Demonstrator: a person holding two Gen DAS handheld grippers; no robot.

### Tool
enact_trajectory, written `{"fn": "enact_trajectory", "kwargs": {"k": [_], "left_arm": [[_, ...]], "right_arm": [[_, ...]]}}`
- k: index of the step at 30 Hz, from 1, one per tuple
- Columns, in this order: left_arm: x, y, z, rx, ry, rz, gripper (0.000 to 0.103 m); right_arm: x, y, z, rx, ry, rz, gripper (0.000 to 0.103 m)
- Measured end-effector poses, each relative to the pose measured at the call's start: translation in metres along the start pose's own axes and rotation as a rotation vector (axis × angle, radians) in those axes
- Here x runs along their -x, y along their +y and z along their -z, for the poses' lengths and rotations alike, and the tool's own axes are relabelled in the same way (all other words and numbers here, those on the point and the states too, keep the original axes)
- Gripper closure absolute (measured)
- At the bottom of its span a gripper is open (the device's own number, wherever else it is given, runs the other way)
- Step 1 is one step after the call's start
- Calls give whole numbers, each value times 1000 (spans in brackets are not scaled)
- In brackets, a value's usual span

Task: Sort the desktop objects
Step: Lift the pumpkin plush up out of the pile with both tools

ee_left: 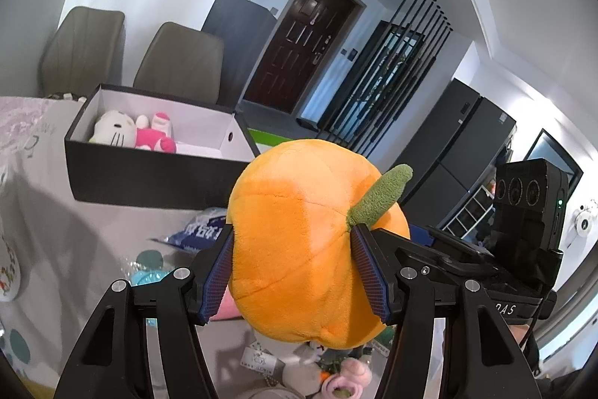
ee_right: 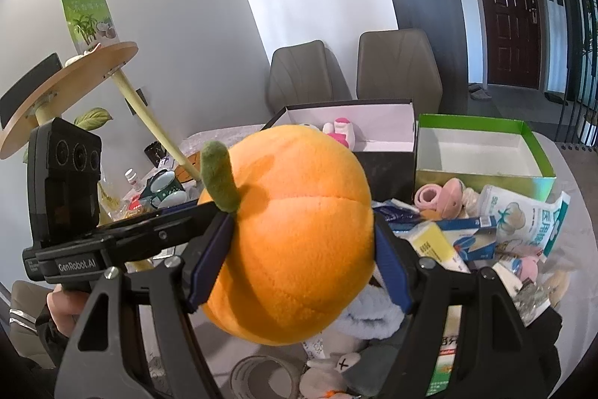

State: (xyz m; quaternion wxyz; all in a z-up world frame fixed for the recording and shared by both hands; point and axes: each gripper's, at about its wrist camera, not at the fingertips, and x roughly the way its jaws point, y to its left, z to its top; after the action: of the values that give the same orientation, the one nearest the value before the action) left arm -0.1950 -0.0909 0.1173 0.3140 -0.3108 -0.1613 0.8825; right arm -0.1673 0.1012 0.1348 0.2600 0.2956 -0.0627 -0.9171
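The round orange plush pumpkin with a green felt stem is held up above the cluttered desk, pinched from both sides at once. The left gripper points forward, level, with its jaws pressed into the plush. The right gripper meets it from the opposite side, its jaws squeezing the same toy. Behind stands the black cardboard box.

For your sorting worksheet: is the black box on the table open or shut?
Open: the black box has no lid, and a white cat plush lies visible inside.
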Motion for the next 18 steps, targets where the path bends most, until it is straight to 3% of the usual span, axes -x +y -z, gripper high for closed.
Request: {"fn": "enact_trajectory", "kwargs": {"k": [18], "left_arm": [[-4, -12, -39, -51, -45, 1, 42]], "right_arm": [[8, -5, -37, 32, -58, 12, 30]]}}
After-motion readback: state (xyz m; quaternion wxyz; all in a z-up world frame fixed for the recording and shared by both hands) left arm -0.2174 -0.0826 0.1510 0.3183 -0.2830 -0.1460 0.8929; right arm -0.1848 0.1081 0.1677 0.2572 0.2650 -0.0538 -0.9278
